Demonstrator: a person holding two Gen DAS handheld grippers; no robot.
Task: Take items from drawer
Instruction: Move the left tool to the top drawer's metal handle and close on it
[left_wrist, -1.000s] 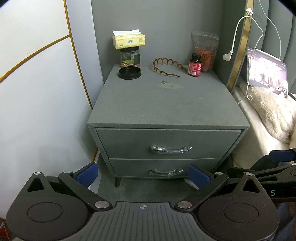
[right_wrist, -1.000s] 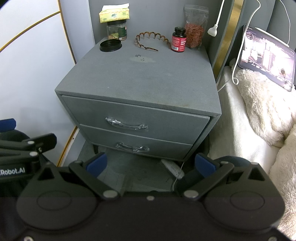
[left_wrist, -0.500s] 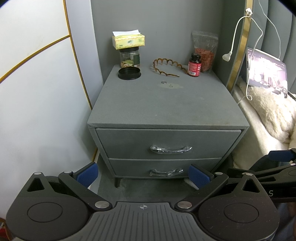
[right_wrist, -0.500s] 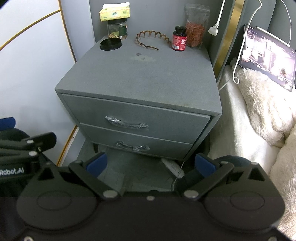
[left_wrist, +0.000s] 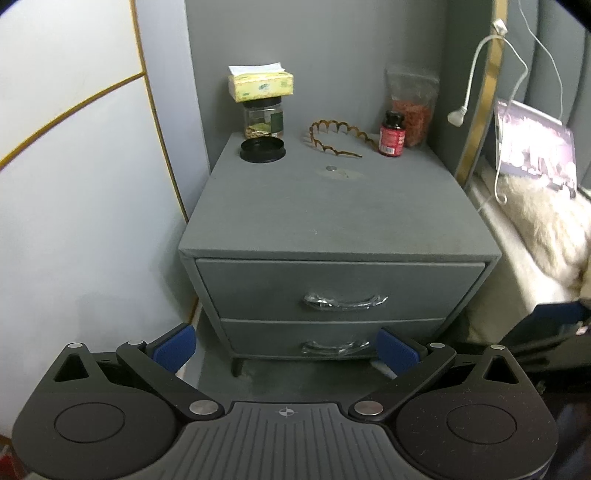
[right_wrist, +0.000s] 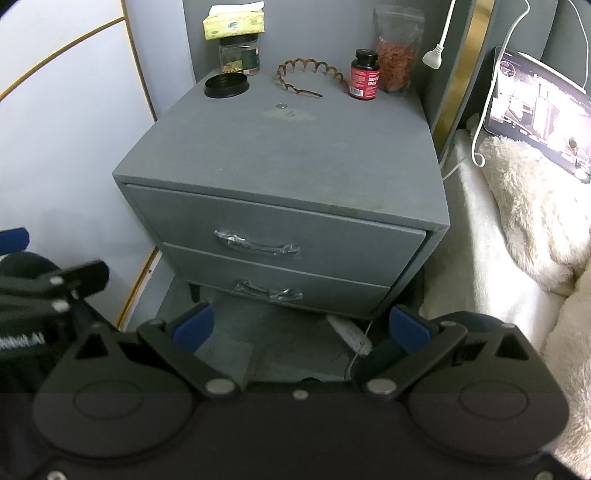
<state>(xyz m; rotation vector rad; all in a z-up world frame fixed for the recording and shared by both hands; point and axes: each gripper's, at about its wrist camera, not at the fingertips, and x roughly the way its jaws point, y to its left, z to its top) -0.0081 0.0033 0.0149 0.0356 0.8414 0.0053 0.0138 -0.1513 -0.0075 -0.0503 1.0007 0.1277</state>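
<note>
A grey nightstand (left_wrist: 332, 206) (right_wrist: 291, 155) stands in front of me with two drawers, both closed. The upper drawer (left_wrist: 258, 284) (right_wrist: 332, 236) has a plastic-wrapped metal handle (left_wrist: 345, 301) (right_wrist: 256, 244); the lower drawer (left_wrist: 266, 334) (right_wrist: 325, 286) has a like handle (left_wrist: 334, 347) (right_wrist: 267, 290). My left gripper (left_wrist: 284, 347) is open and empty, held back from the drawer fronts. My right gripper (right_wrist: 301, 326) is open and empty too, low before the lower drawer. Drawer contents are hidden.
On the nightstand's back edge: a black lid (left_wrist: 263, 149), a jar (left_wrist: 263, 120) under a tissue pack (left_wrist: 260, 83), a brown headband (left_wrist: 338, 138), a red bottle (left_wrist: 392, 134), a bag of red bits (left_wrist: 412, 107). A bed with fluffy blanket (right_wrist: 524, 192) and tablet (right_wrist: 535, 110) lies right. A wall stands left.
Both grippers have shifted very slightly; the nightstand looks a touch nearer in the right wrist view. Drawers stay closed.
</note>
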